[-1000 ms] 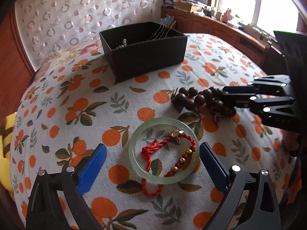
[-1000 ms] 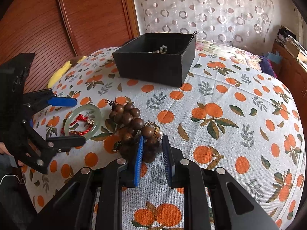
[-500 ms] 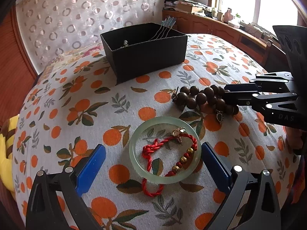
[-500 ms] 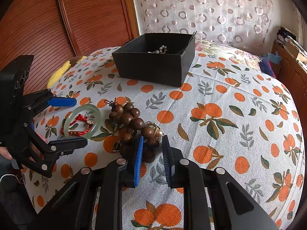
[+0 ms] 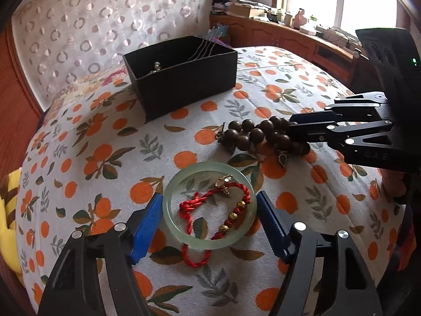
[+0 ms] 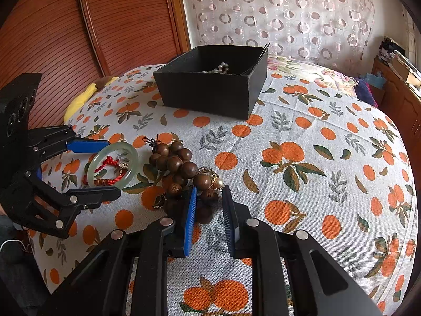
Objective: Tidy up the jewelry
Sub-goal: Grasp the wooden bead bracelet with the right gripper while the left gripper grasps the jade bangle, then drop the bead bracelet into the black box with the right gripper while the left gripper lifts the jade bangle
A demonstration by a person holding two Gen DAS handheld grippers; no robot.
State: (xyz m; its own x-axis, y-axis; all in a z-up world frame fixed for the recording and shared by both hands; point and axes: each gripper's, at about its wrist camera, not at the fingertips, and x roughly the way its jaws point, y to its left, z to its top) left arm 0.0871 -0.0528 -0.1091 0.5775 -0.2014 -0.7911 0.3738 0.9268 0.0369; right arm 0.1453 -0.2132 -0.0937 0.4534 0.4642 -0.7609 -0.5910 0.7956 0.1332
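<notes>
A home bedroom: bed under orange-print cover (image 6: 302, 142), patterned curtain (image 6: 276, 13), cluttered wooden sideboard (image 5: 289, 36).

The bed (image 6: 302, 137) has an orange-print cover. On it lie a black box (image 6: 210, 94), a jade bangle (image 5: 209, 206) and wooden beads (image 6: 179, 163).

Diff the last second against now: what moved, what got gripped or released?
The left gripper has just been closing around the jade bangle; pads near its rim, contact unclear. Nothing released. Right gripper unchanged, shut on the wooden bead bracelet. Bangle, red cord bracelet and black box unmoved.
</notes>
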